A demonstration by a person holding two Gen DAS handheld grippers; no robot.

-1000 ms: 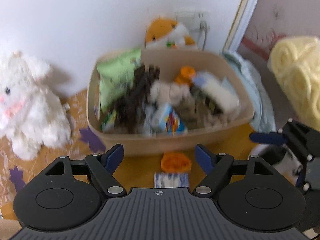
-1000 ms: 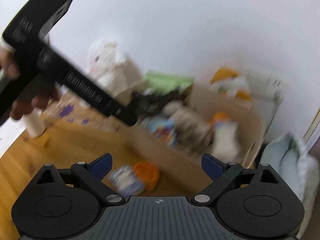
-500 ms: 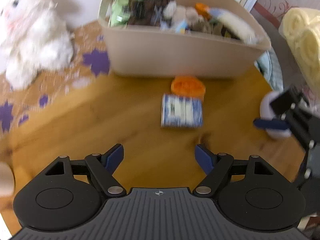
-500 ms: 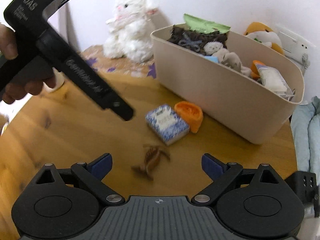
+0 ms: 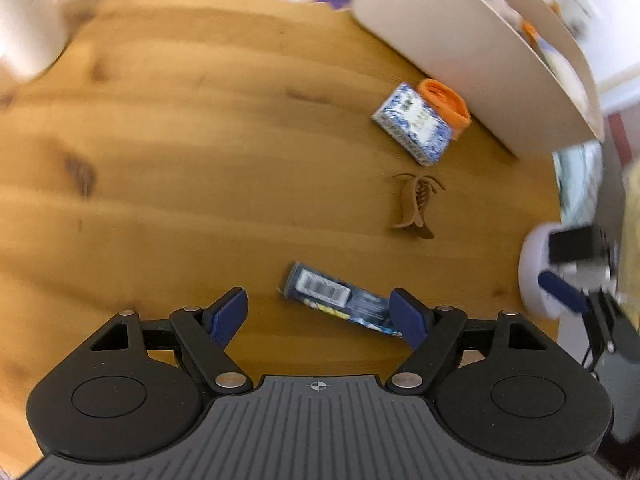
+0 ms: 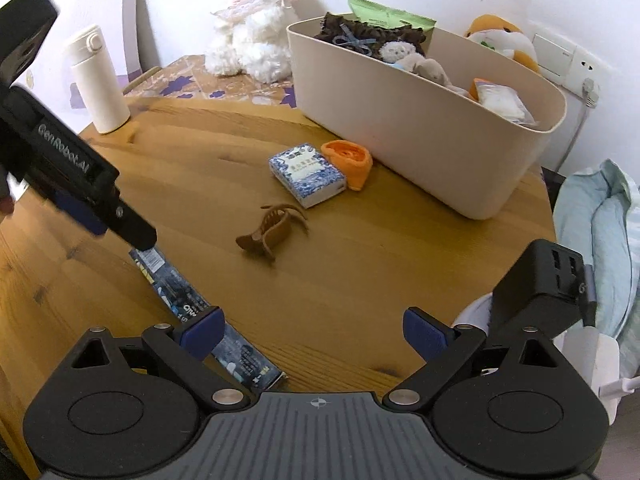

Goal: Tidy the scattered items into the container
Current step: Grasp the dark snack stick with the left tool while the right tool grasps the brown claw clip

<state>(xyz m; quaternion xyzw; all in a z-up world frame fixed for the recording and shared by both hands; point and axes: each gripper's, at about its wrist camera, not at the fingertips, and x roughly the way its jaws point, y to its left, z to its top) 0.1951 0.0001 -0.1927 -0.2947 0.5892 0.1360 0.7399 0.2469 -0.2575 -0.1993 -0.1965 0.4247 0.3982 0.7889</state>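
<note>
A beige container [image 6: 420, 148] full of small items stands at the back right of the round wooden table; its wall [image 5: 460, 52] also shows in the left wrist view. In front of it lie a blue-and-white patterned box [image 6: 307, 174] [image 5: 414, 124], an orange soft item [image 6: 349, 160] [image 5: 444, 104] and a brown hair claw [image 6: 272, 232] [image 5: 414, 206]. Nearer lies a dark flat packet [image 5: 340, 298] [image 6: 200, 312]. My left gripper [image 5: 318, 314] points steeply down over that packet, open, its pads apart from it. My right gripper [image 6: 314, 330] is open and holds nothing.
A white plush lamb [image 6: 256, 40] and a white flask [image 6: 100, 80] stand at the back left. An orange plush [image 6: 502, 38] and a wall socket [image 6: 576, 64] are behind the container. A pale blue cloth [image 6: 600, 232] lies past the table's right edge.
The left gripper swung down from facing the container to looking at the table, rolled, and now hangs over the dark packet. The right gripper sank lower; the hair claw and packet came into its view.
</note>
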